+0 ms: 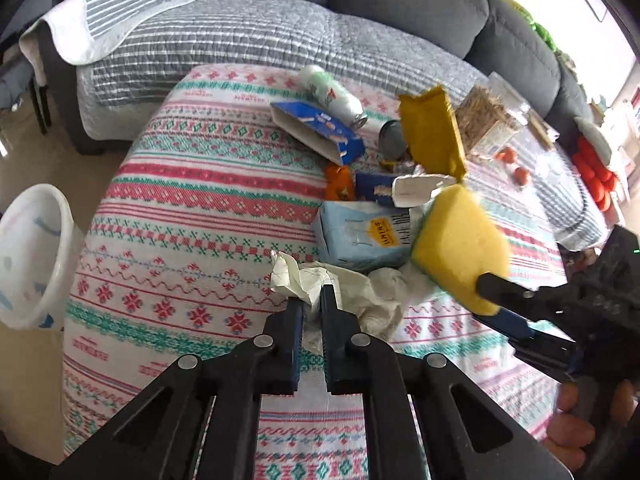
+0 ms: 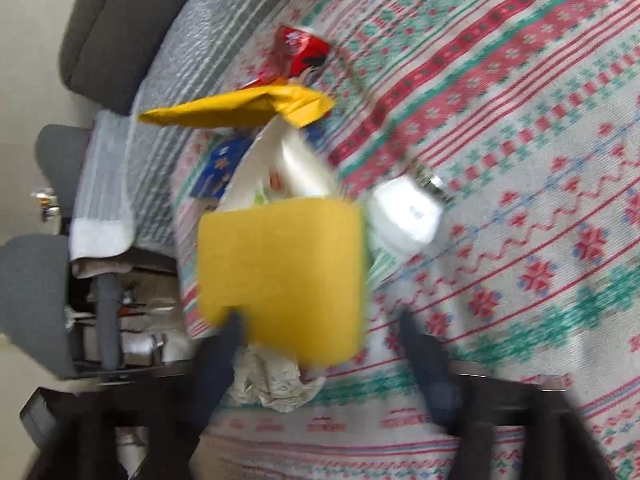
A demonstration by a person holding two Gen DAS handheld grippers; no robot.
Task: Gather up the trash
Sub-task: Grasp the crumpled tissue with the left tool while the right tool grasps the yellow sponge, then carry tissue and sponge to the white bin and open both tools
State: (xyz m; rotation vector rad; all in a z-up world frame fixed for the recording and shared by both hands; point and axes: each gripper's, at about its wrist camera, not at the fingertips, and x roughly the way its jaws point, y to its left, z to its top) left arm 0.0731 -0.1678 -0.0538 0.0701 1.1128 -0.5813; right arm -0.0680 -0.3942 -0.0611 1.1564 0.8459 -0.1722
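Observation:
On the patterned tablecloth [image 1: 180,200] lies a heap of trash. In the left wrist view my left gripper [image 1: 314,300] is shut on the crumpled white paper [image 1: 316,280] at the near edge of the heap. My right gripper [image 1: 486,300] comes in from the right and is shut on a corner of a yellow sponge [image 1: 456,248], which stands tilted above the paper. The right wrist view is blurred. It shows the sponge [image 2: 280,272] between the right gripper's [image 2: 320,320] fingers, with the crumpled paper [image 2: 272,380] just below it.
A white bin [image 1: 32,256] stands off the table's left edge. Behind the paper lie a light blue pack [image 1: 360,236], a blue box [image 1: 316,132], a white can [image 1: 332,94], a yellow envelope [image 1: 432,136] and a jar [image 1: 486,120]. A grey sofa [image 1: 400,0] runs behind.

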